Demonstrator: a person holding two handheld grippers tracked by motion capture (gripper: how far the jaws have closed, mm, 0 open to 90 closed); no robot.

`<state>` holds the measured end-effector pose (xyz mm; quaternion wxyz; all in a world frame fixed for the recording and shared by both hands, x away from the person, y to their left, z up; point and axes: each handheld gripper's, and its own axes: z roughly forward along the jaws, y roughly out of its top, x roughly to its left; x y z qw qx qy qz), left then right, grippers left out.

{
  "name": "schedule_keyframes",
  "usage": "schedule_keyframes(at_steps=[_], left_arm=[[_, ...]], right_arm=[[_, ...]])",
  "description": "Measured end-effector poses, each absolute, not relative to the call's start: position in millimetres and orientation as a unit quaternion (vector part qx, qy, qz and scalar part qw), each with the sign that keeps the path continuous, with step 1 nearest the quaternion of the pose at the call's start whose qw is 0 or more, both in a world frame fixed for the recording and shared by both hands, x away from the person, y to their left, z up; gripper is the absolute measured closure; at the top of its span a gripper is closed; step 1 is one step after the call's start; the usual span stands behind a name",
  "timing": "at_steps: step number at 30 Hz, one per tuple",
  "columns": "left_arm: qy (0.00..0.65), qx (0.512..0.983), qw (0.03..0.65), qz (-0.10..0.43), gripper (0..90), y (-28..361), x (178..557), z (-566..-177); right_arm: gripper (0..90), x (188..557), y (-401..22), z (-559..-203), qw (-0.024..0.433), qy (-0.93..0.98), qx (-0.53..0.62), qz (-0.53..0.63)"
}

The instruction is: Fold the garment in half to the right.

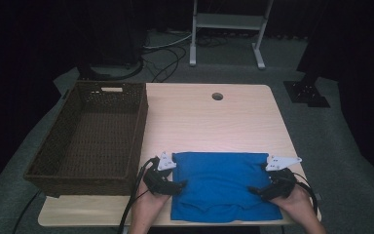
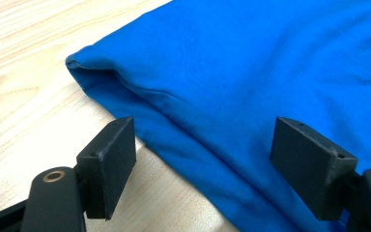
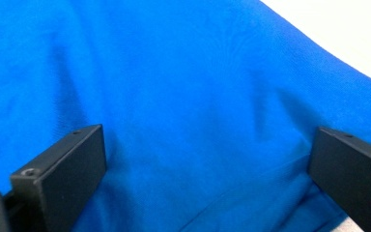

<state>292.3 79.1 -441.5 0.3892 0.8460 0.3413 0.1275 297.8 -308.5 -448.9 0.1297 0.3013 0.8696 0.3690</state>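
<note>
- Starting at far left of the high view, a dark brown woven wicker basket (image 1: pixel 88 136), rectangular w/ a handle slot in its far wall, sits on the left part of the light wood table (image 1: pixel 214 122), its right wall near the cloth's left edge.
- Left gripper (image 1: pixel 181 185), black w/ a grey three-cornered plate on top, is held at the left edge of the folded bright blue cloth (image 1: pixel 221 187); cable trails off toward the table's near edge.
- In the left gripper view, jaws stand apart on either side of the cloth's folded edge (image 2: pixel 251 96): one pad over bare wood, the other over the fabric. Not clamped; pads don't press the cloth.
- Blue cloth lies flat on the near-centre of the table, roughly rectangular, w/ a rumpled fold along its near side.
- Round cable hole (image 1: pixel 217 96) sits in the tabletop near the far edge, well apart from the cloth.
- Right gripper (image 1: pixel 253 190) rests at the cloth's right side, tips pointing inward over the fabric.
- In the right gripper view, jaws are spread wide w/ blue fabric (image 3: pixel 188 106) between and beneath them; released, nothing pinched.
</note>
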Motion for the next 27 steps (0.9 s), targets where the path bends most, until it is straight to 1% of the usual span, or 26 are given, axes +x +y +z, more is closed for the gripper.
schedule_keyframes(at_steps=[3,5,7,12,13,15,17,20,22,24,27], left_arm=[[0.337,0.847,0.39,0.132,23.1,79.1,290.5,-442.6],[0.339,0.847,0.386,0.137,18.7,78.3,288.9,-443.4],[0.336,0.849,0.384,0.14,16.2,77.1,287.8,-443.8],[0.333,0.849,0.386,0.141,16.7,77.9,285.8,-444.4],[0.328,0.849,0.389,0.14,18.7,78.4,285.0,-444.1],[0.321,0.85,0.396,0.136,26.8,79.1,283.3,-443.8],[0.32,0.849,0.398,0.137,30.3,79.6,282.9,-443.7],[0.32,0.848,0.399,0.136,32.9,80.1,282.8,-443.5],[0.316,0.849,0.401,0.134,38.1,80.2,282.0,-443.4],[0.317,0.848,0.403,0.134,41.2,80.0,281.0,-443.2],[0.317,0.846,0.407,0.132,51.0,79.3,279.9,-443.0]], right_arm=[[0.0,297.8,-308.5,-448.9,0.13,0.87,0.301,0.369],[0.0,297.8,-308.5,-448.9,0.13,0.87,0.301,0.369],[0.0,297.8,-308.5,-448.9,0.13,0.87,0.302,0.369],[0.0,297.8,-308.5,-448.9,0.13,0.87,0.302,0.369],[0.0,297.8,-308.5,-448.9,0.13,0.87,0.302,0.369],[0.0,297.8,-308.5,-448.9,0.13,0.87,0.301,0.369],[0.0,297.7,-308.5,-448.9,0.129,0.87,0.302,0.369],[0.0,297.7,-308.4,-448.9,0.13,0.87,0.302,0.369],[0.0,297.8,-308.5,-448.9,0.13,0.87,0.302,0.369],[0.0,297.8,-308.5,-448.9,0.13,0.87,0.301,0.369],[0.0,297.8,-308.4,-448.9,0.13,0.87,0.302,0.369]])
